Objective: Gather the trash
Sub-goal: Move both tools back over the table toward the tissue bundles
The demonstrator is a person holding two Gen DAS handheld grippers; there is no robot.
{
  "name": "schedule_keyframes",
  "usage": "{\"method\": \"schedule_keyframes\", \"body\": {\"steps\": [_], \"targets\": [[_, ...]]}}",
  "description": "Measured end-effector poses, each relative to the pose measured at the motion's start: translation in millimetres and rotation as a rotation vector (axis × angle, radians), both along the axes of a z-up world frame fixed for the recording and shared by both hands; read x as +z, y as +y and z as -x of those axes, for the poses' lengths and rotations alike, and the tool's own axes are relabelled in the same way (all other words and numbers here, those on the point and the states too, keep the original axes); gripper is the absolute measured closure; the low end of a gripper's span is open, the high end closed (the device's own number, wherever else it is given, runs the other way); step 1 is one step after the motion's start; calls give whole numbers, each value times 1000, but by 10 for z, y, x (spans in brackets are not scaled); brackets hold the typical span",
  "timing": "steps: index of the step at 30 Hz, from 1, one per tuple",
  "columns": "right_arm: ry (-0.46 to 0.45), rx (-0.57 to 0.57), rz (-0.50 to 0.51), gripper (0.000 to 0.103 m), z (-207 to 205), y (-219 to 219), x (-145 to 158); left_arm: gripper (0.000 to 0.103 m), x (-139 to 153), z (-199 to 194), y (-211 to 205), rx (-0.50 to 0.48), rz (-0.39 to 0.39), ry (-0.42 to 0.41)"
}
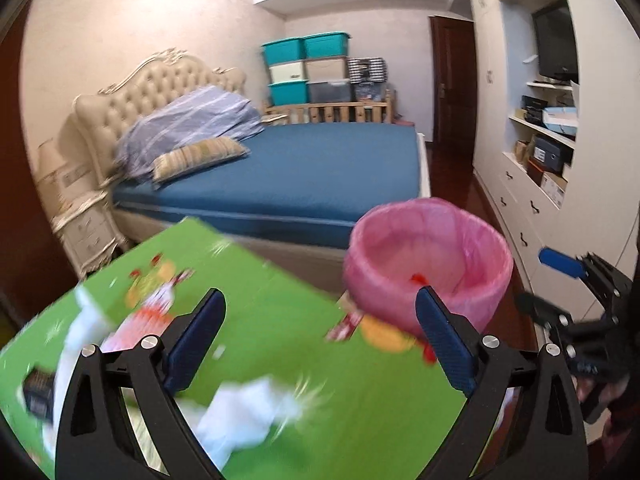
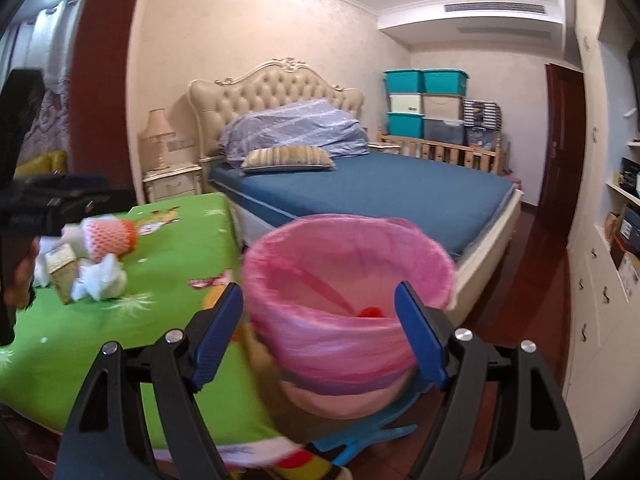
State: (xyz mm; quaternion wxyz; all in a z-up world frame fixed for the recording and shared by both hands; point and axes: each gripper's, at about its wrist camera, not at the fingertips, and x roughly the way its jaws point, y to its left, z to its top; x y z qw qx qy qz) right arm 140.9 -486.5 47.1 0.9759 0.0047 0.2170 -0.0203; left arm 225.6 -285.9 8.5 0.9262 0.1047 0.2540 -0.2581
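A bin lined with a pink bag (image 2: pixel 348 280) stands on the floor beside a table with a green cloth (image 2: pixel 168 264); it also shows in the left wrist view (image 1: pixel 428 264). A small red item (image 2: pixel 370 312) lies inside it. My right gripper (image 2: pixel 320 328) is open and empty, level with the bin's near rim. My left gripper (image 1: pixel 320 336) is open and empty above the green cloth (image 1: pixel 280 360). Trash lies on the cloth: white crumpled tissues (image 1: pixel 248 408), a pink foam fruit net (image 2: pixel 106 236), a small carton (image 2: pixel 64 268) and a dark packet (image 1: pixel 38 394).
A bed with a blue sheet (image 2: pixel 380 188) stands behind the table and bin. White cabinets with drawers (image 2: pixel 600 300) line the right wall. A blue plastic object (image 2: pixel 360 436) lies on the floor under the bin. A nightstand with a lamp (image 2: pixel 168 176) is at left.
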Motion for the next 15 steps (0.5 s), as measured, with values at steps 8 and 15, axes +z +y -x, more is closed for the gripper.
{"method": "schedule_keyframes", "body": {"steps": [8, 15], "targets": [[49, 168, 28, 24, -255, 792, -11, 13, -172, 408, 1259, 198, 10, 26], [100, 273, 62, 24, -399, 1394, -67, 13, -351, 600, 2153, 401, 2, 57]]}}
